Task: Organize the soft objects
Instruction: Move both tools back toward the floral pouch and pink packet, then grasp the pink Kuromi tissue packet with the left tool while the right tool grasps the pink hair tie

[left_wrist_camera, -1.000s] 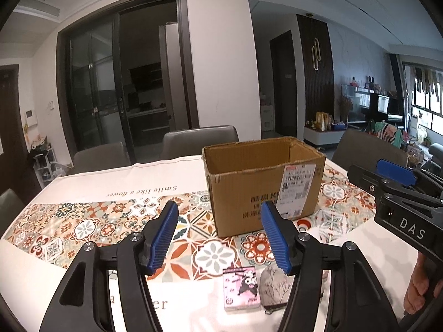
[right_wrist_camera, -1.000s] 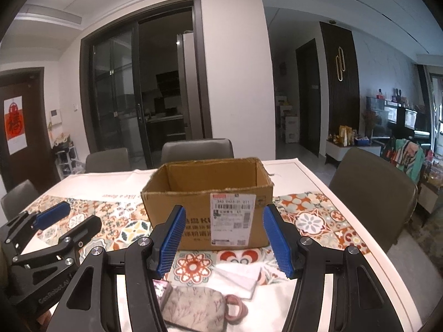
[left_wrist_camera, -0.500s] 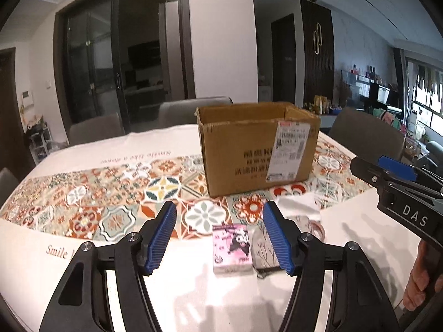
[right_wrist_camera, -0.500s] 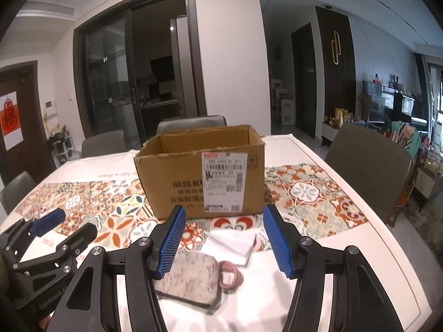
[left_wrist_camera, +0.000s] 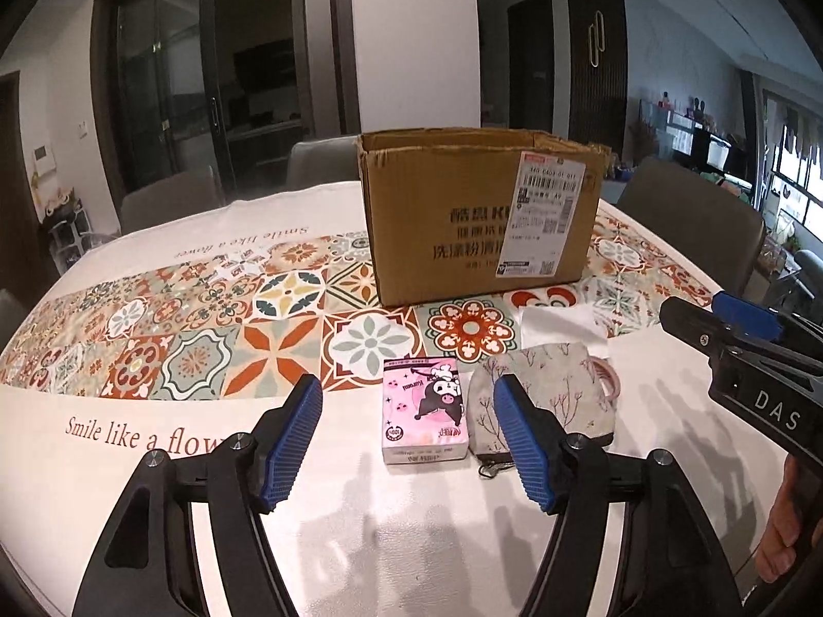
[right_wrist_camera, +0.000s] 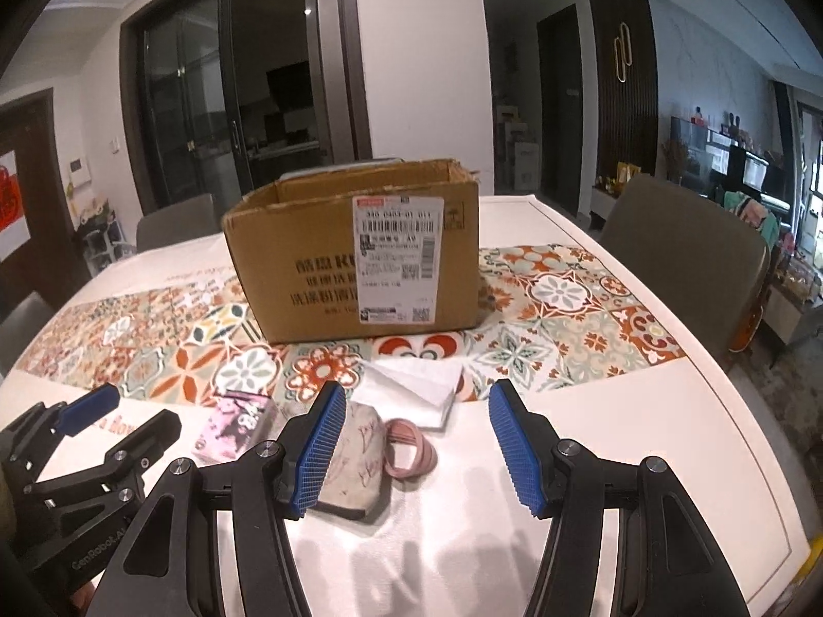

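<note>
The task looks barely begun: nothing appears to be packed yet, and both tools hang above the near edge of the table (left_wrist_camera: 128,463) in what reads as an approach. The left gripper (left_wrist_camera: 406,445) has its fingers spread wide and empty, with the pink tissue pack (left_wrist_camera: 424,409) lying on the cloth roughly between them. The right gripper (right_wrist_camera: 411,445) is equally wide and empty, facing the fabric pouch (right_wrist_camera: 357,455) and the pink hair tie (right_wrist_camera: 411,445) that touches it.

All the soft things sit in a loose cluster on the table just in front of the cardboard box (left_wrist_camera: 473,216), which stands upright with its top open; its inside is not visible. A folded white tissue (right_wrist_camera: 416,383) lies between the pouch and the box.

The likely next move is a descent onto one item, a close, then a lift over the box rim.

The tissue pack is a glossy, squarish block that probably gives under pressure. The pouch is rounded, of matte printed cloth, with a small metal pull at its near end. The hair tie is a thin, limp loop, likely the hardest to pinch. The tablecloth (right_wrist_camera: 566,298) is smooth, with a tiled floral band.
</note>
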